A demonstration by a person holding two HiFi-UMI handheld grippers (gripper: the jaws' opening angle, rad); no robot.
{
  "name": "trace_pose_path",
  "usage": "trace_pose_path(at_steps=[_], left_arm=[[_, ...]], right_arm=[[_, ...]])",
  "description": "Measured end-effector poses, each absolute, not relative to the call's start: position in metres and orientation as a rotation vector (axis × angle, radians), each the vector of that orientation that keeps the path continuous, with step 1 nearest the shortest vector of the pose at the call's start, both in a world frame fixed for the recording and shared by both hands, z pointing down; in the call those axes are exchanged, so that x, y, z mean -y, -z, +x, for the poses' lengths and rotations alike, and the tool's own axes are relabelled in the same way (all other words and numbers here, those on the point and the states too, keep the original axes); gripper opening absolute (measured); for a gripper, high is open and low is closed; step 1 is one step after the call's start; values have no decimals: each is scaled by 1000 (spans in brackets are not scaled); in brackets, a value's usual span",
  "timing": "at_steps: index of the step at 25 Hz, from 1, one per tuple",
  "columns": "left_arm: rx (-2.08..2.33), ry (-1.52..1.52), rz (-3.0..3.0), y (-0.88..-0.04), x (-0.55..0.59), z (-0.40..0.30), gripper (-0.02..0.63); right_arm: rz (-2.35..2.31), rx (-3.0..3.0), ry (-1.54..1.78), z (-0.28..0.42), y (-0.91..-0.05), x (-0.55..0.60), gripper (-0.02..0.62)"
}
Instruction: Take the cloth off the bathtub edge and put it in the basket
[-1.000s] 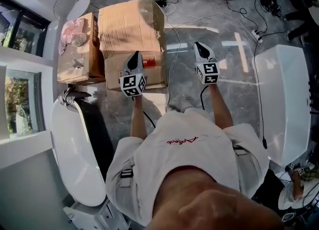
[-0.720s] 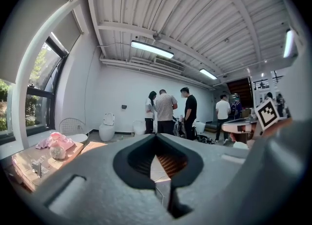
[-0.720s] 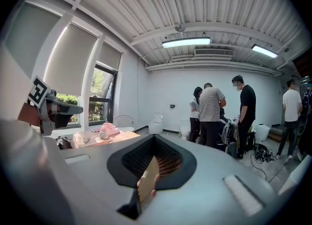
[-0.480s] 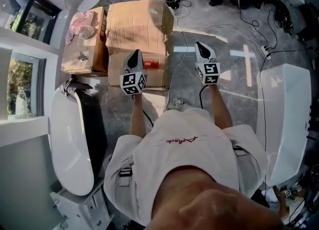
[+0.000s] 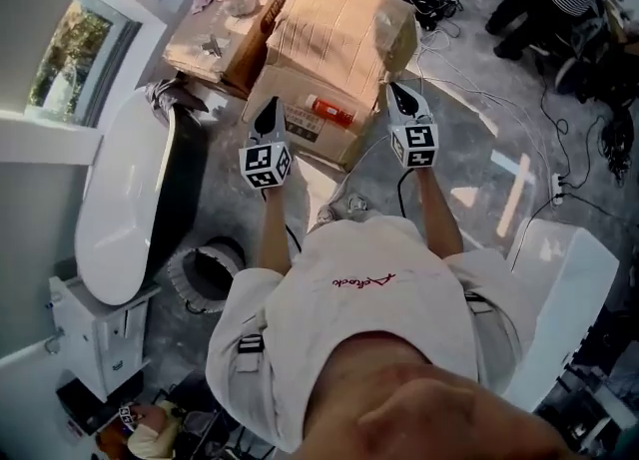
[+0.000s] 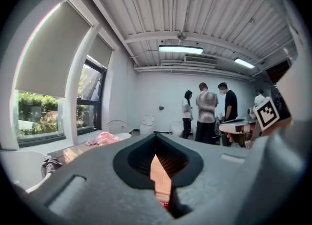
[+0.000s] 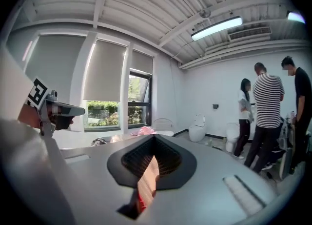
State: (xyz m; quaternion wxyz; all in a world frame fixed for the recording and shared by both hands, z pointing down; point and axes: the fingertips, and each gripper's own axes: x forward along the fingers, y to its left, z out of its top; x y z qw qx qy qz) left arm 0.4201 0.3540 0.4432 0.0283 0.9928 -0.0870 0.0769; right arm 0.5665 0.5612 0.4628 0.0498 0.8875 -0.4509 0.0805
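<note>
Cloth (image 5: 168, 95): dark, crumpled, draped over rim at one end of bathtub (image 5: 115, 209), untouched, well apart from both grippers. Tub smooth glossy white oval, black outer wall. Basket (image 5: 186, 286) round, woven-looking, on floor just beside tub, so drop looks short. Left gripper (image 5: 269, 114), right gripper (image 5: 400, 97) held ahead over cardboard boxes (image 5: 329, 39); jaws together, nothing between, likely approach pose before reach

Red cursive script on the white shirt (image 5: 351, 316) cannot be read; nor can the red label (image 5: 329, 111) on the cardboard box (image 5: 334, 29)
</note>
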Motion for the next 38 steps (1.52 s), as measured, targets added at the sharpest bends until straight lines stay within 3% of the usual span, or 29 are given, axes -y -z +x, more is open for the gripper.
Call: trace_pose_path(at_steps=[7,22,31,38], left_arm=[[707,-273,2974,-454,-310,327,2],[1308,-195,2720,-454,-231,112,2],[1416,-146,2678,-447,-171,35,2],[1428,-150,2666,-447,-145,11,2]], right_arm=[[2443,1766,-242,529,-476,-457,6],[1990,2228,-160,354,-471,-284,6],[1880,2311,-77,275,-454,-200,6],[1843,2319,-69,253,-453,-170,6]])
